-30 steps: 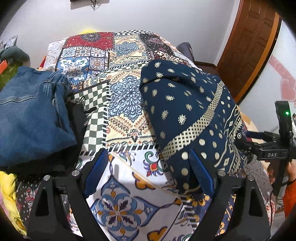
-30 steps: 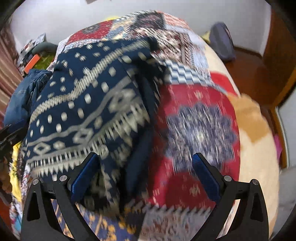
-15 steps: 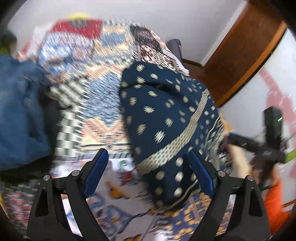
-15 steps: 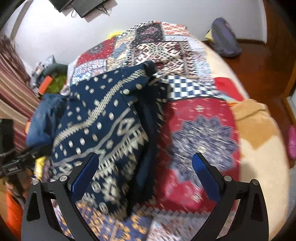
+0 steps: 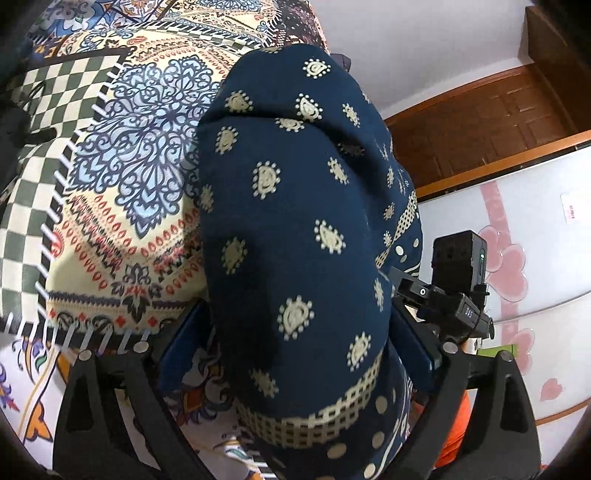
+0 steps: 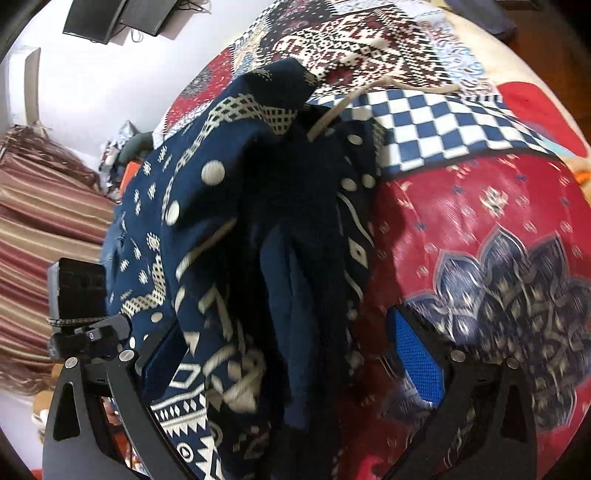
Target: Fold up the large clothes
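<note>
A navy garment with cream paisley and dot print (image 5: 295, 206) lies folded on the patchwork bedspread (image 5: 122, 177). My left gripper (image 5: 299, 354) is open, its blue pads on either side of the garment's near end, with cloth filling the gap. In the right wrist view the same garment (image 6: 236, 236) bunches between the fingers of my right gripper (image 6: 291, 354), also open, with its drawstring (image 6: 332, 110) showing at the far end. The other gripper's body shows in each view: the right one (image 5: 458, 295) and the left one (image 6: 81, 314).
A brown wooden door (image 5: 491, 107) and a white cabinet with pink hearts (image 5: 517, 251) stand to the right. Striped curtains (image 6: 40, 229) hang at the left of the right wrist view. A dark screen (image 6: 110, 18) hangs on the white wall.
Both grippers moved forward and down onto the navy garment, which now fills the gap between each pair of fingers. The jeans pile has left the left wrist view.
</note>
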`<state>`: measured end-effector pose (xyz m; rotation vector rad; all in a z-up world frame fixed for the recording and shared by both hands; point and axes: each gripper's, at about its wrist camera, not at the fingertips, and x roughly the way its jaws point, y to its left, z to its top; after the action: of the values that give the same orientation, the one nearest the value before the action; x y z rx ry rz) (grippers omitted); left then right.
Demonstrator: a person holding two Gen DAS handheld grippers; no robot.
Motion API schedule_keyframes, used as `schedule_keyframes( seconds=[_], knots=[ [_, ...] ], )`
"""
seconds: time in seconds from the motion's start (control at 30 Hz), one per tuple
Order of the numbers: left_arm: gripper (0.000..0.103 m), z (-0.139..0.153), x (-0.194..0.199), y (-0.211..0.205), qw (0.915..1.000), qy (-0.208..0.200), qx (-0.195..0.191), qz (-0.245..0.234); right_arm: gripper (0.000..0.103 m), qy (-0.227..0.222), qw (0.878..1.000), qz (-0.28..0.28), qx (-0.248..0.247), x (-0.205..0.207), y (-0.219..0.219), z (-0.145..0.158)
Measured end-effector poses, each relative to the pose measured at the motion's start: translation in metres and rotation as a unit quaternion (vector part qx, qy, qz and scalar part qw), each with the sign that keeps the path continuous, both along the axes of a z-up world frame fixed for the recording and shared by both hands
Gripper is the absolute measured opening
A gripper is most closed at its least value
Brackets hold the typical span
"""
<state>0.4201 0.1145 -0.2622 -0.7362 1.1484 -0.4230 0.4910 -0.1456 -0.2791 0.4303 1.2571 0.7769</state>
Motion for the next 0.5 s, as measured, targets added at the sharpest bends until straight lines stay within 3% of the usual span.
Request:
schedule_keyframes(
  seconds=[0.1,0.13,0.17,0.23,0.3,0.37,0.5],
  knots=[
    [0.094,0.001,0.003,-0.004,1.0,-0.004,0.0,0.003,0.099,0.008,1.0,0.002,0.011,0.004,0.007,-0.001],
    [0.089,0.003,0.004,-0.006,1.0,-0.006,0.0,0.001,0.095,0.012,1.0,0.004,0.018,0.004,0.01,-0.001],
    [0.086,0.005,0.004,-0.006,1.0,-0.007,-0.002,-0.002,0.08,0.019,0.999,0.01,0.031,0.004,0.013,-0.001],
    [0.077,0.01,0.006,-0.007,1.0,-0.009,0.001,-0.003,0.07,0.03,0.999,0.006,0.034,0.003,0.013,0.002],
    [0.07,0.017,0.01,-0.012,0.9999,-0.012,0.011,-0.004,0.051,0.028,0.999,0.004,0.033,-0.001,0.015,0.008],
    [0.066,0.029,0.005,-0.01,0.9996,-0.019,0.019,-0.006,0.041,0.029,0.999,0.0,0.034,-0.008,0.015,0.017],
    [0.059,0.06,-0.008,-0.007,0.9989,-0.042,0.02,-0.007,0.034,0.016,1.0,0.008,0.012,-0.024,0.028,0.046]
  ],
)
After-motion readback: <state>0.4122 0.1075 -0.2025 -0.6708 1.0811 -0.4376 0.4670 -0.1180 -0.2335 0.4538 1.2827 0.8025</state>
